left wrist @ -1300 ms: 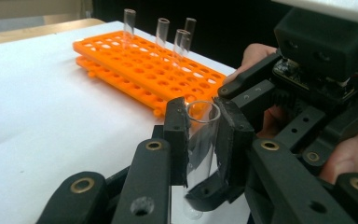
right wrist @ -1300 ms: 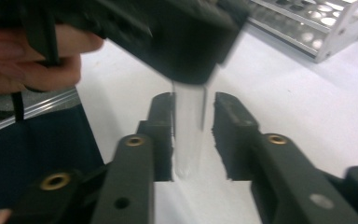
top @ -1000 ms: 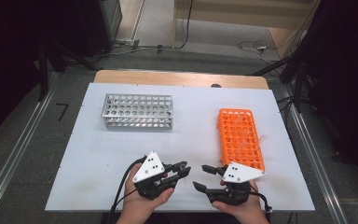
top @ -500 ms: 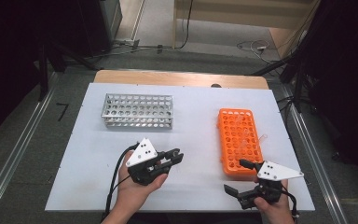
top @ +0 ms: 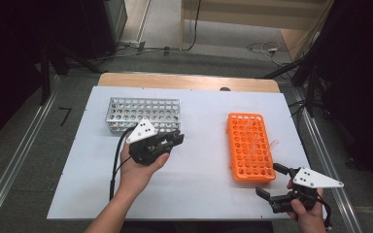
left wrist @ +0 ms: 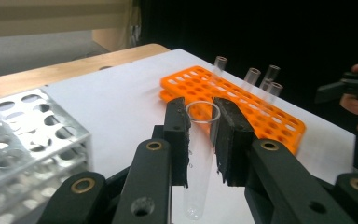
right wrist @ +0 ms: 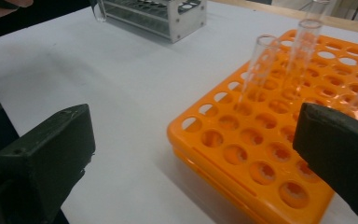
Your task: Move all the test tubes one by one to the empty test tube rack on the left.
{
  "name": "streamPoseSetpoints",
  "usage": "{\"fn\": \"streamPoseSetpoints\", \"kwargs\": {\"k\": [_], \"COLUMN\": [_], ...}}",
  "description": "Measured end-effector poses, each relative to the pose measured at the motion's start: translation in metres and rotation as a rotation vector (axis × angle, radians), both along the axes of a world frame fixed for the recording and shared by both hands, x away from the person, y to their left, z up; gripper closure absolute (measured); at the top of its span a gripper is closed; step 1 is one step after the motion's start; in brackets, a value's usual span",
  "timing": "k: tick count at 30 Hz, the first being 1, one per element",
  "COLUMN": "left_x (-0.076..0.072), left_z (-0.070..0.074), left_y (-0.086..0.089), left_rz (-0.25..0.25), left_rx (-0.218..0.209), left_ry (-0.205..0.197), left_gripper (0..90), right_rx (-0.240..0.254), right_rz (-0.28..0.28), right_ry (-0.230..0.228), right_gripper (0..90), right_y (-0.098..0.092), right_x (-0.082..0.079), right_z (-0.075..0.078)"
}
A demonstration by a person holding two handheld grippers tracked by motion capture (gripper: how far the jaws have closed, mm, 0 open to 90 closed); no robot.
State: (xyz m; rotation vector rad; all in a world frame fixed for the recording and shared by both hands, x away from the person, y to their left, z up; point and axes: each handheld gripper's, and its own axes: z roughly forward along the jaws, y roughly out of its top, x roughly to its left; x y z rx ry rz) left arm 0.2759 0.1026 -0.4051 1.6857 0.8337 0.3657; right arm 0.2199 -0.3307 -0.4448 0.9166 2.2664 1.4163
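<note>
Underneath, white tabletop [top: 199, 131], grey floor [top: 24, 160].

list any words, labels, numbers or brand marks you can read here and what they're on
There is no readable text.
Orange rack: no print shows.
Metal rack: bare, no label.
Glass tube in the left gripper: no markings or scale lines.
Right gripper and its grey plate: dots and holes, no lettering.

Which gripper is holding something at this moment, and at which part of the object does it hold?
The left gripper holds a clear glass test tube, clamped just below its open rim. The right gripper is open and empty.
</note>
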Motion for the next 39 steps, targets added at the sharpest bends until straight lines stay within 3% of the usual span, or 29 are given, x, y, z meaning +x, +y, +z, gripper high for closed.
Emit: {"fn": "streamPoseSetpoints", "kwargs": {"k": [5,8,10,15,24,35,39], "left_x": [0.019,0.029,0.037,0.054,0.087,0.129,0.143], "left_z": [0.006,0.009,0.010,0.012,0.017,0.023,0.022], "left_y": [0.008,0.012,0.015,0.019,0.017,0.018,0.017], "left_rz": [0.030,0.065,0.087,0.106,0.138,0.213,0.242], "left_rx": [0.014,0.005,-0.010,0.002,-0.004,-0.028,-0.015], "left_ry": [0.000,-0.003,0.002,0.003,-0.002,0.004,0.001], "left_gripper": [75.8,75.8,75.7,75.7,75.8,75.8,75.8], "right_rx": [0.010,-0.011,0.003,0.024,0.007,0.014,0.016], "right_rz": [-0.015,-0.044,-0.049,-0.069,-0.057,-0.058,-0.056], "right_ry": [0.008,0.025,0.034,0.040,0.029,0.038,0.037], "right_gripper": [0.0,0.0,0.0,0.0,0.0,0.0,0.0], "right_y": [-0.005,-0.006,-0.009,-0.015,-0.013,-0.014,-0.015], "right_x": [0.005,0.007,0.008,0.010,0.009,0.010,0.010], "right_z": [-0.003,-0.005,-0.005,-0.005,-0.008,-0.010,-0.010]}}
